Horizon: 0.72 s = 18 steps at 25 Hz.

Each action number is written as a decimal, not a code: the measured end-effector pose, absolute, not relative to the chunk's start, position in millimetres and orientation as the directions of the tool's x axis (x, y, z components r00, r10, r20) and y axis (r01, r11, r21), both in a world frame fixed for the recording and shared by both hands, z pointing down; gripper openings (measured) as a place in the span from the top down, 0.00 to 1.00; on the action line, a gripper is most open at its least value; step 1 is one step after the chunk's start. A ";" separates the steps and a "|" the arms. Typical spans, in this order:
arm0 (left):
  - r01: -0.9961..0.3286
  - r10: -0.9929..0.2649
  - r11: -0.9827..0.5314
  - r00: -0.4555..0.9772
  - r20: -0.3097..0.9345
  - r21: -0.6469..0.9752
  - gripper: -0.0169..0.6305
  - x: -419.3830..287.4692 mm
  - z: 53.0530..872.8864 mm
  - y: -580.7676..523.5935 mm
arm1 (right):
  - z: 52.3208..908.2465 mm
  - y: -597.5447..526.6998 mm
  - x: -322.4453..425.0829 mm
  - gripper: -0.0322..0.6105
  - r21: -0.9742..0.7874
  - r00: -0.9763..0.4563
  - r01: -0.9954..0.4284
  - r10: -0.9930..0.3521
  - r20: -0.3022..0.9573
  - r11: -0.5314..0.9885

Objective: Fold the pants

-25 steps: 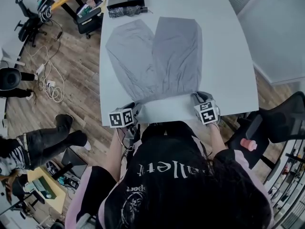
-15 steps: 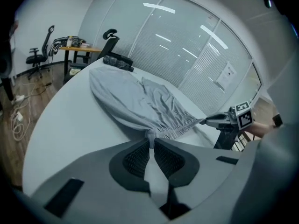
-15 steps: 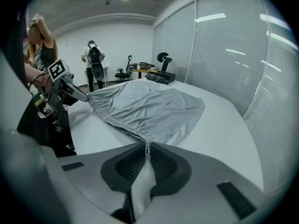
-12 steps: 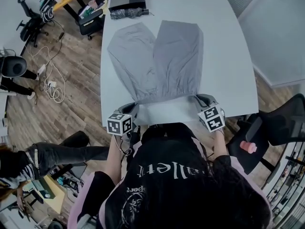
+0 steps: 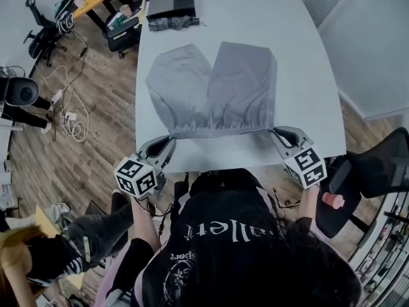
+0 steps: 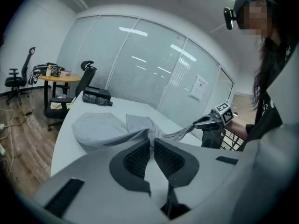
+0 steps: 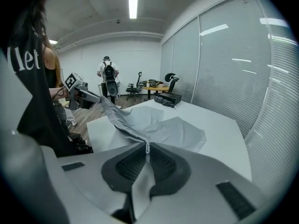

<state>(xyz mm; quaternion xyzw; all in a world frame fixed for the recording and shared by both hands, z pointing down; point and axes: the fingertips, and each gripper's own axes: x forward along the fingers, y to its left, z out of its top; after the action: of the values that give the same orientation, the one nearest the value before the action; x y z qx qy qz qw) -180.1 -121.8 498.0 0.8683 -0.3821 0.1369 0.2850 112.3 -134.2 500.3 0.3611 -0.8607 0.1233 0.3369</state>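
Head view shows me the pants, waistband at six o'clock; only the gripper views show left gripper and right gripper clamped on it.

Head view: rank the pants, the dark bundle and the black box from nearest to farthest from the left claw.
1. pants: waistband corner pinched in the left claw, at the near edge of the table.
2. dark bundle: far end, beyond the pant legs.
3. black box: just behind the bundle, at the far edge.
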 end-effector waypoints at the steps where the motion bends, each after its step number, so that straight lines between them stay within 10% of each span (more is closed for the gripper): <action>1: -0.732 -0.584 -0.566 0.681 0.442 0.379 0.90 -179.5 487.6 -122.5 | 491.6 -133.9 113.2 0.89 0.034 -0.516 -0.701 -0.539 0.665 0.713; 18: -0.755 -0.637 -0.590 0.653 0.410 0.285 0.90 -181.5 455.6 -189.8 | 453.0 -206.7 119.8 0.89 0.123 -0.525 -0.689 -0.609 0.594 0.714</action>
<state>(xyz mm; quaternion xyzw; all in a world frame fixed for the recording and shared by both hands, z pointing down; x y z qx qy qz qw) -181.5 -189.8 455.6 0.8816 -0.3948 0.1332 0.2215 119.8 -206.7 453.0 0.3726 -0.8710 0.0636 0.3140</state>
